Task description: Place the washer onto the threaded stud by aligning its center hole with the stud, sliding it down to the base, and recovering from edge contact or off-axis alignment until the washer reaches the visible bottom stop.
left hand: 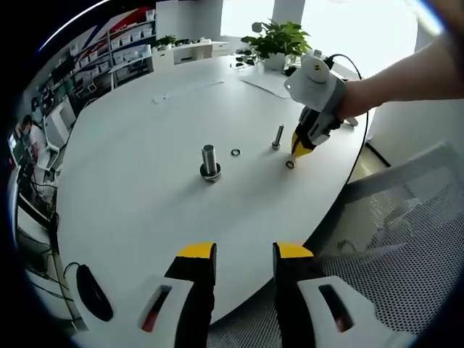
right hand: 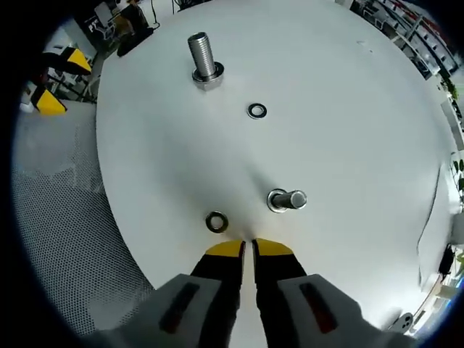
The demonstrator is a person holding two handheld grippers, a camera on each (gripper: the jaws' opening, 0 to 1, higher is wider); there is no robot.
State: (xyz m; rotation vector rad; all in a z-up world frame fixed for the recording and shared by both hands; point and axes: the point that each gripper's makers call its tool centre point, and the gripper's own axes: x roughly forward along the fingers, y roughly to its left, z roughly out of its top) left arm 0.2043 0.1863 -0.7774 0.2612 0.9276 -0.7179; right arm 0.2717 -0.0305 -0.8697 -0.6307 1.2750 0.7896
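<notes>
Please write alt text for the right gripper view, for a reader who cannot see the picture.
The right gripper, jaws nearly closed and holding nothing, hovers over a white table just beside a small washer. A small bolt stands to its right; farther off lie a second washer and a large threaded stud.

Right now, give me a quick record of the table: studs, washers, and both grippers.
big stud: upright on table, bare
small stud: upright, bare
far washer: flat between the studs
near washer: flat by right gripper's tips
right gripper: nearly closed, holding nothing
left gripper: open, off the table edge
table: white, round
</notes>
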